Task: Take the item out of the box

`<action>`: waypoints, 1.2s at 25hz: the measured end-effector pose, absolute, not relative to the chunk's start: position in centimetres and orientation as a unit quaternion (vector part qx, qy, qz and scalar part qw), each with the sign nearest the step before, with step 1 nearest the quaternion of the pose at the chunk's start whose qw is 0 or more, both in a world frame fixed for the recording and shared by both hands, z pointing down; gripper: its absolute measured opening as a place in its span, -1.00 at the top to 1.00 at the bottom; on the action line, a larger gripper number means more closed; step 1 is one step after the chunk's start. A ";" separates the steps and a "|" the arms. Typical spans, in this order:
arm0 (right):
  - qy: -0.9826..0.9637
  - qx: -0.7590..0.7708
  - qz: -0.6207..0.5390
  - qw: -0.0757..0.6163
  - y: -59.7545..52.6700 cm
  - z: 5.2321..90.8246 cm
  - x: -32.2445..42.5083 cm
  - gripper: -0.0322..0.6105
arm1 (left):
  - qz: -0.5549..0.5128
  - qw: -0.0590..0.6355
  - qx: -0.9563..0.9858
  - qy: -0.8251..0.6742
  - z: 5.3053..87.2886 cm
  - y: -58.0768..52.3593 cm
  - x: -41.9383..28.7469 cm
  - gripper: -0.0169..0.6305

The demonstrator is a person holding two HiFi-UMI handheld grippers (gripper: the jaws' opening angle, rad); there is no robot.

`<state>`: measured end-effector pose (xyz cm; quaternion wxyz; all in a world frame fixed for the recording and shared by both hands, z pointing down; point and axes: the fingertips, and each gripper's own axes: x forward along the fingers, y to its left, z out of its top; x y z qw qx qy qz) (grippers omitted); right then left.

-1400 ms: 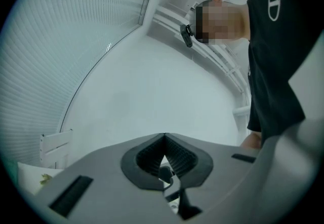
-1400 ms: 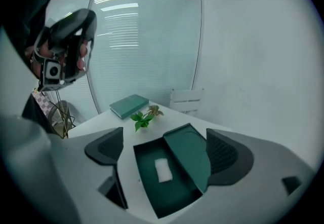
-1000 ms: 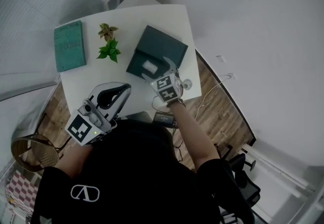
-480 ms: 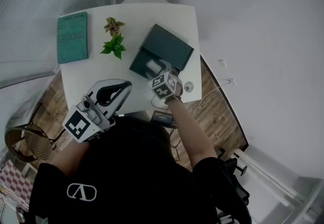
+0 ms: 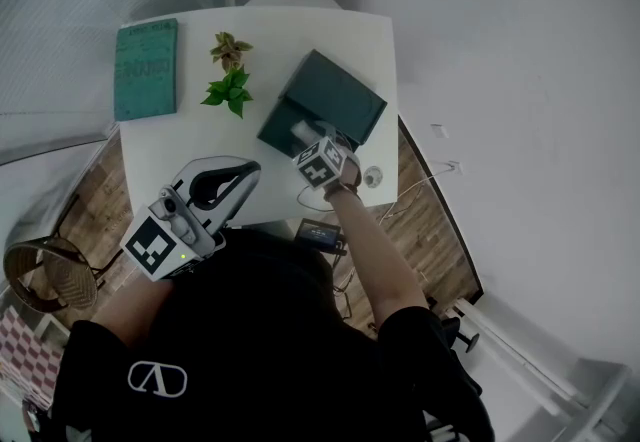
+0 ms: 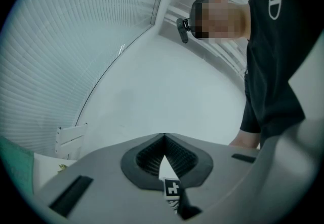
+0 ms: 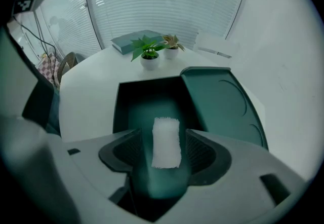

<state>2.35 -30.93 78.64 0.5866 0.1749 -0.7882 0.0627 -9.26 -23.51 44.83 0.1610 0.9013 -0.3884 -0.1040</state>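
Observation:
A dark green box (image 5: 285,122) stands open on the white table (image 5: 200,145), its lid (image 5: 345,95) laid back to the right. A white rectangular item (image 7: 166,142) lies inside the box (image 7: 147,101). My right gripper (image 5: 312,140) reaches down into the box, and its jaws are closing around the item. In the right gripper view a narrow gap shows between each pad and the item, with the right gripper (image 7: 166,148) astride it. My left gripper (image 5: 243,170) hovers over the table's near edge, away from the box. The left gripper (image 6: 164,136) has its tips together and holds nothing.
A teal book (image 5: 146,68) lies at the table's far left. Two small potted plants (image 5: 230,90) (image 5: 229,49) stand between the book and the box. A small round object (image 5: 373,174) sits near the right edge. A wicker chair (image 5: 35,275) is on the floor to the left.
My right gripper has moved forward and down into the box, over the white item, and its jaws have narrowed. The left gripper has stayed put.

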 end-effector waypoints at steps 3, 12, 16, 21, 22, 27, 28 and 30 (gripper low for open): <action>-0.780 0.166 0.069 0.600 -30.7 79.4 2.4 0.06 | -0.106 0.162 0.901 -0.388 44.9 -23.6 -9.4 0.93; -0.764 0.154 0.073 0.622 -30.8 80.3 2.4 0.22 | -0.110 0.170 0.899 -0.388 45.2 -23.3 -9.5 0.93; -0.758 0.149 0.067 0.632 -31.0 80.5 2.3 0.29 | -0.109 0.169 0.900 -0.387 45.2 -23.2 -9.6 0.93; -0.749 0.144 0.059 0.643 -31.0 81.0 2.4 0.35 | -0.111 0.171 0.899 -0.388 45.2 -23.2 -9.6 0.93; -0.748 0.145 0.059 0.644 -31.0 81.1 2.4 0.35 | -0.112 0.170 0.899 -0.388 45.2 -23.2 -9.6 0.93; -0.744 0.141 0.051 0.651 -30.9 81.2 2.4 0.35 | -0.112 0.171 0.899 -0.387 45.1 -23.2 -9.5 0.93; -0.743 0.141 0.049 0.652 -30.9 81.2 2.4 0.35 | -0.112 0.172 0.899 -0.387 45.1 -23.2 -9.5 0.93; -0.742 0.141 0.049 0.653 -31.0 81.3 2.3 0.35 | -0.111 0.173 0.900 -0.385 45.2 -23.2 -9.4 0.93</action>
